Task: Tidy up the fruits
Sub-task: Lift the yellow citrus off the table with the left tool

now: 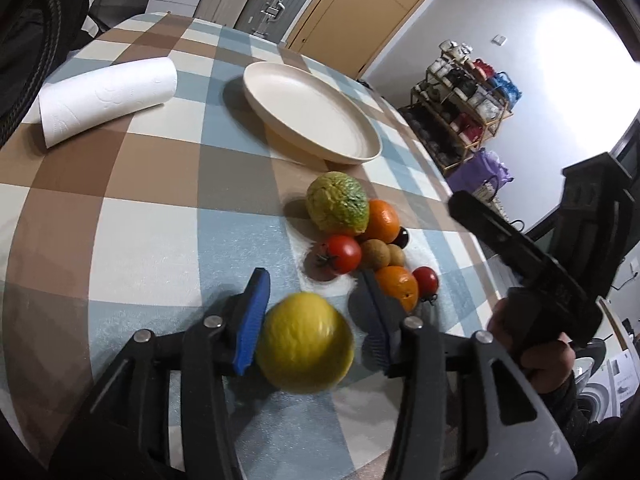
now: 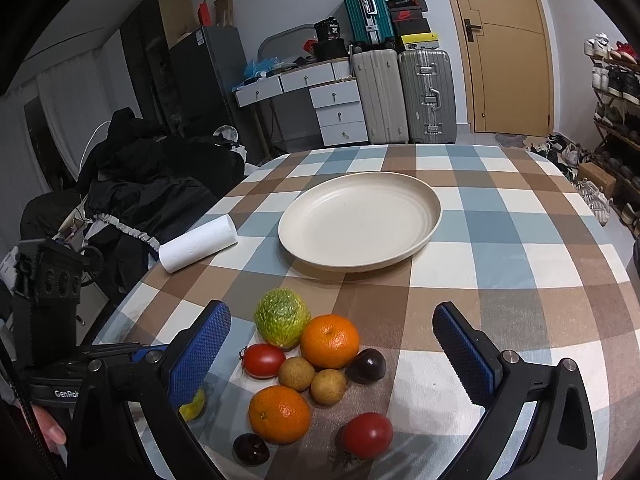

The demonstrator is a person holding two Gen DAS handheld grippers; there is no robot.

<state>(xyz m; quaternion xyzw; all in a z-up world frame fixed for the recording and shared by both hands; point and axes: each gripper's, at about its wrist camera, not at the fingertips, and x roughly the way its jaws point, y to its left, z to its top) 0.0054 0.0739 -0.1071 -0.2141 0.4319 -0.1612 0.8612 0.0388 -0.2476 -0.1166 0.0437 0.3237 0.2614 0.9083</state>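
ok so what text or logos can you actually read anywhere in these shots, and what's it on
"GenRob", cut off at the frame of the right gripper, on the black body of the left gripper.
"36" on a black box on the desk by the suitcases.
Nike swoosh logo on a black shoebox stacked above the suitcases.
Embossed marks on the right gripper's black body, too blurred to read.
Nothing readable on the plate, paper towel roll or fruit.

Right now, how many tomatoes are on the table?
2. One tomato lies just in front of the green bumpy fruit, beside the far orange. The other tomato sits nearest the camera, right of the near orange. None seems hidden.
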